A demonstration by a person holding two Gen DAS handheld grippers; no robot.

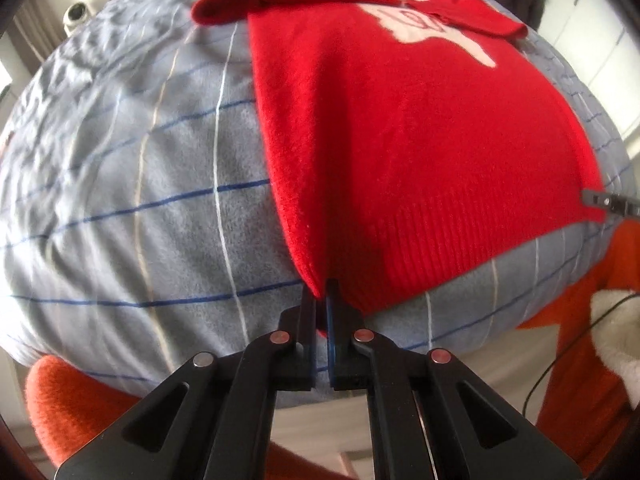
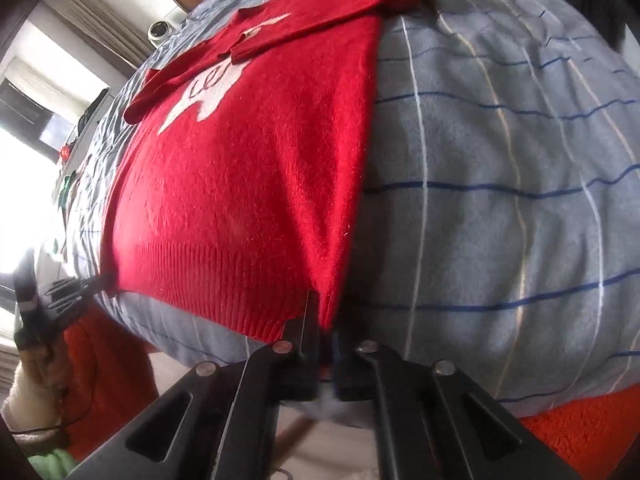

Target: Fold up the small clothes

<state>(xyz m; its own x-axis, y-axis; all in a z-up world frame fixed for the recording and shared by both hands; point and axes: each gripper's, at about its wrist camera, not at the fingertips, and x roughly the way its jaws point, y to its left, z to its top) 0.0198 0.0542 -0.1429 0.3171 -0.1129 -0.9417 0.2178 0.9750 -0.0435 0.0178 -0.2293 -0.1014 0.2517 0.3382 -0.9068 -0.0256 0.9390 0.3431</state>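
Red sweater (image 1: pixel 400 140) hem corners vanish between pinching fingertips of left gripper (image 1: pixel 322 300) and right gripper (image 2: pixel 326 320); folded sleeves cover part of its white motif (image 1: pixel 436 32), unreadable; bedding (image 1: pixel 120 200) cut by frame edges.

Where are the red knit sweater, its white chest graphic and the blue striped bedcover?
red knit sweater (image 1: pixel 400 152), left wrist view, mid body.
white chest graphic (image 2: pixel 200 100), right wrist view, its lower part.
blue striped bedcover (image 2: pixel 500 200), right wrist view, bare area.

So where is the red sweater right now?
The red sweater lies flat on the blue checked blanket, each bottom corner pinched by a gripper.
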